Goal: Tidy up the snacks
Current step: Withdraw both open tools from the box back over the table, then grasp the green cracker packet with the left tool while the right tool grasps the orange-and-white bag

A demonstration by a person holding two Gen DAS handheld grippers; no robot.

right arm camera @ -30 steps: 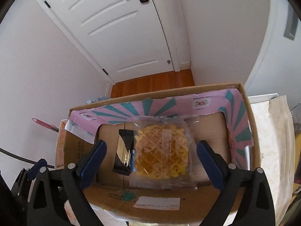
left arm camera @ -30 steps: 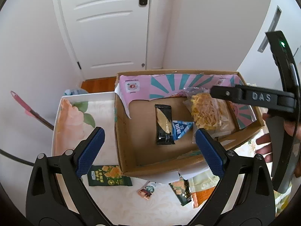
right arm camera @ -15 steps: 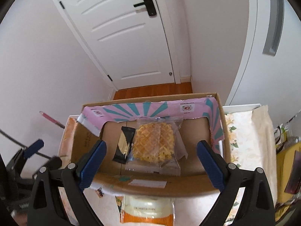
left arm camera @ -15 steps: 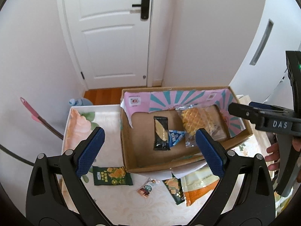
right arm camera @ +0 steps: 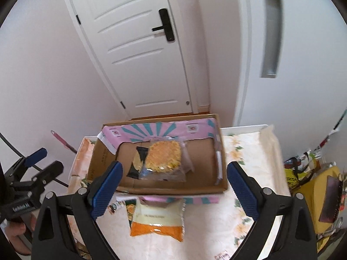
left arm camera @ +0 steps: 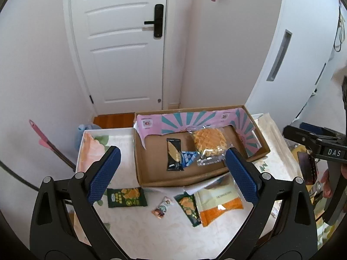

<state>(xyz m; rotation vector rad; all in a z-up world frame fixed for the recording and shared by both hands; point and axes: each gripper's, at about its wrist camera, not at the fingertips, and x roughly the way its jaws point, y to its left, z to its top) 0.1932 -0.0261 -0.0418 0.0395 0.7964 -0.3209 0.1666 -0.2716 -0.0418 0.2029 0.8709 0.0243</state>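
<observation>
With both sets of blue-padded fingers spread wide and gripping nothing, the left gripper and right gripper hang above a table covered in a pale floral cloth.

Right between the right gripper's fingers, a bit forward, lies a white-and-orange snack pouch flat on the cloth, touching the near wall of the shallow brown cardboard box with pink-and-teal lining. Just past that wall, inside the box, sits a clear bag of golden waffle crisps, overlapping a black snack bar wrapper on its left.

From the left gripper's view, a dark green cracker packet lies by its left finger, a tiny picture sachet sits between the fingers, and a second green packet is tucked partly under the orange pouch. A small blue packet in the box rests against the black wrapper.

Further out: a white panelled door with black handle.
</observation>
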